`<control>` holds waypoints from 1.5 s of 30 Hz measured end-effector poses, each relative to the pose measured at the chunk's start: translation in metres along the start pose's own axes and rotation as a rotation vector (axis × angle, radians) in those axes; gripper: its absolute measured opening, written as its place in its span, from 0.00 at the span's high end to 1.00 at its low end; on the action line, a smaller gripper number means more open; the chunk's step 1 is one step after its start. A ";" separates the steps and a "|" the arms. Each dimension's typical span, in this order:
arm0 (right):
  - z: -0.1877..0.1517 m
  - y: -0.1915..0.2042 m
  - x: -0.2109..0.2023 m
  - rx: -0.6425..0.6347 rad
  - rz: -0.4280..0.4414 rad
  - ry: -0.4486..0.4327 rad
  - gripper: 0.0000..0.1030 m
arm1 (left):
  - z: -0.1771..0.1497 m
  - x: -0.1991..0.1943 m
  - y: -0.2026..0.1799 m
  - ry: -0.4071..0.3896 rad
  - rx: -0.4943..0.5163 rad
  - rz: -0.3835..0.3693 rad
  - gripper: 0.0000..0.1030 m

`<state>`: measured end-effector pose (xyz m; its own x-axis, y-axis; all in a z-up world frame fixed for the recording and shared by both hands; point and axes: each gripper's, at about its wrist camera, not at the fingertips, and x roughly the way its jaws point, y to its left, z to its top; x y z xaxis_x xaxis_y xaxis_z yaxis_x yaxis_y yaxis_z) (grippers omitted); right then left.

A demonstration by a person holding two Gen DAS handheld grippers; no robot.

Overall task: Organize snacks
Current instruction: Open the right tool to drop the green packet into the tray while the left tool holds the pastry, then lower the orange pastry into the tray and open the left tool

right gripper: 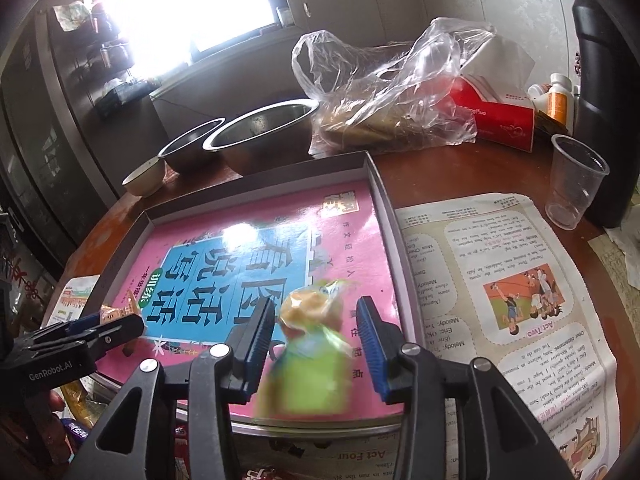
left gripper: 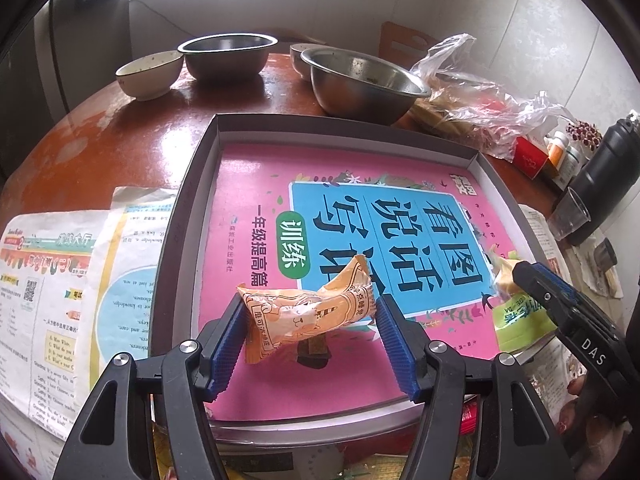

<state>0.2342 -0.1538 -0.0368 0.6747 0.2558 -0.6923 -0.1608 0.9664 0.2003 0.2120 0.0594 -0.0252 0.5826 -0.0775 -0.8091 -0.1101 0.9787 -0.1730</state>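
Both pairs of jaws stand apart with a snack between them. On my left gripper [left gripper: 310,344] the blue pads [left gripper: 228,344] flank an orange snack packet [left gripper: 308,312]; the left pad sits against the packet's end, the right one looks just clear of it, so I cannot call it a firm pinch. That packet lies tilted over the pink book cover [left gripper: 256,240] lining the shallow grey box lid [left gripper: 192,200].

My right gripper [right gripper: 316,344] has its jaws spread wider than the green-and-yellow snack packet [right gripper: 308,360] between them, with a gap on each side. This packet is blurred, so I cannot tell whether it rests on the cover. From the left camera it shows near the lid's right edge.

Beyond the lid, on the reddish-brown table [left gripper: 132,136], stand two steel bowls [left gripper: 360,80], a ceramic bowl [left gripper: 148,74] and a clear plastic bag [right gripper: 380,92] with brownish contents. A red carton [right gripper: 500,116], a clear plastic cup [right gripper: 572,184] and a printed newspaper sheet [right gripper: 500,280] lie to the right.
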 end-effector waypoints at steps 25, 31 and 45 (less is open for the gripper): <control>-0.001 -0.007 -0.033 0.028 -0.001 -0.072 0.38 | 0.000 -0.019 -0.002 -0.024 -0.010 -0.003 0.27; -0.001 -0.005 -0.040 0.025 0.004 -0.083 0.37 | -0.001 -0.030 -0.002 -0.056 -0.004 -0.001 0.26; -0.005 0.004 -0.055 0.007 0.016 -0.094 0.37 | -0.006 -0.062 0.001 -0.113 -0.006 0.004 0.26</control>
<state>0.1930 -0.1636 -0.0011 0.7370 0.2673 -0.6208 -0.1672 0.9620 0.2157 0.1705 0.0642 0.0213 0.6692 -0.0517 -0.7413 -0.1166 0.9779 -0.1735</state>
